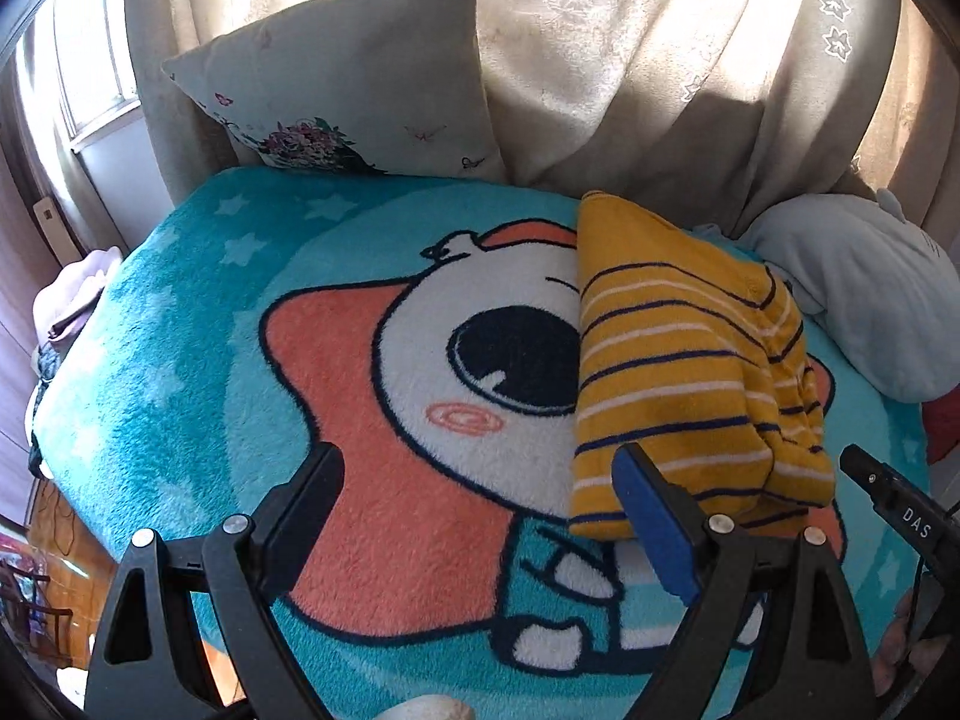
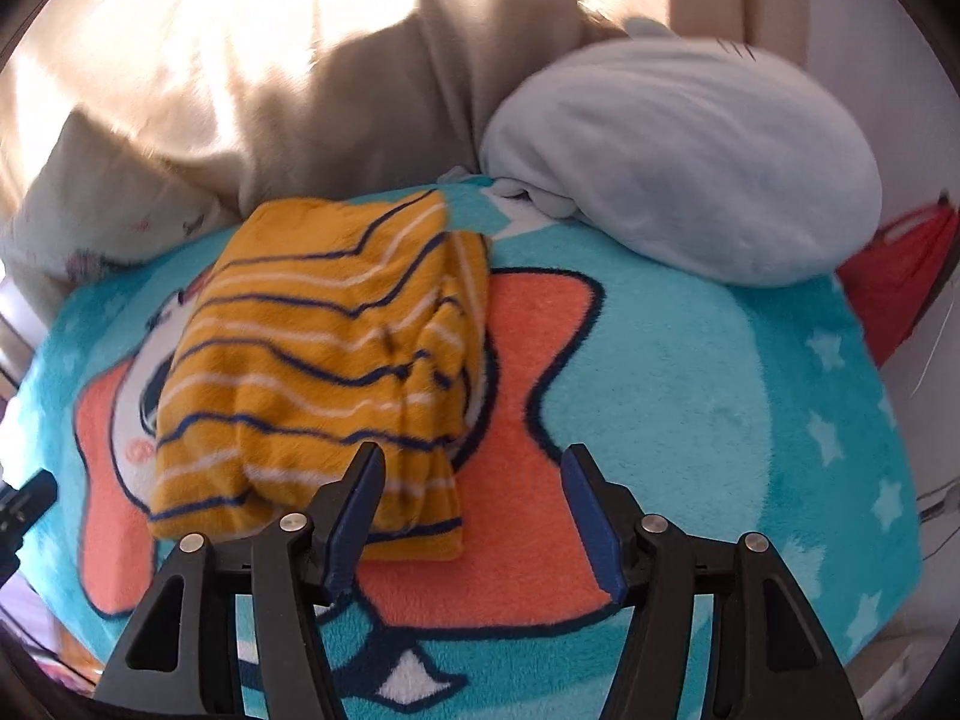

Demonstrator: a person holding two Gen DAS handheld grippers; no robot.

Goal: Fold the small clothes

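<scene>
A small yellow garment with navy and white stripes (image 1: 684,360) lies folded into a long strip on a turquoise cartoon blanket (image 1: 180,360). It also shows in the right wrist view (image 2: 318,354). My left gripper (image 1: 480,468) is open and empty above the blanket, its right finger over the garment's near end. My right gripper (image 2: 471,468) is open and empty, its left finger over the garment's near right corner. The tip of the right gripper shows at the right edge of the left wrist view.
A grey flowered cushion (image 1: 354,78) leans on beige curtains (image 1: 660,60) at the back left. A pale blue plush pillow (image 2: 678,162) lies at the back right, with a red item (image 2: 894,276) beside it. The blanket's left edge drops off toward a wooden floor (image 1: 66,552).
</scene>
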